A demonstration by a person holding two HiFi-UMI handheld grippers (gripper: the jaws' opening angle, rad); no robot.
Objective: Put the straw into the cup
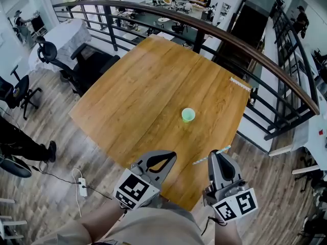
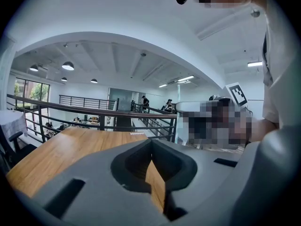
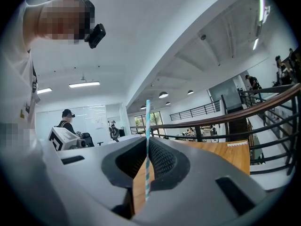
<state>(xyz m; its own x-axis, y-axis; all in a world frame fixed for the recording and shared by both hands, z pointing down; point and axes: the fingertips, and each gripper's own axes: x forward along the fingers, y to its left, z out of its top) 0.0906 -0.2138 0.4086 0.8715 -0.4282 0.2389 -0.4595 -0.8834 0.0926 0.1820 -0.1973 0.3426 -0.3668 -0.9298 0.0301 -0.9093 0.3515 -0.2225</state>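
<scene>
A small green cup [image 1: 188, 115] stands upright on the wooden table [image 1: 148, 86], right of its middle. My right gripper [image 1: 215, 153] hovers over the table's near edge, below the cup, shut on a blue-and-white striped straw [image 1: 204, 158]. In the right gripper view the straw [image 3: 147, 126] stands up between the closed jaws of this gripper [image 3: 146, 147]. My left gripper [image 1: 172, 154] is beside it to the left, shut with nothing held; in its own view the left gripper [image 2: 151, 157] shows only table wood through a slit. The cup is outside both gripper views.
A second white straw [image 1: 240, 83] lies at the table's far right edge. A dark curved railing [image 1: 245, 50] runs behind the table. Black office chairs [image 1: 76, 68] stand to the left, and a white power strip [image 1: 82, 187] lies on the floor.
</scene>
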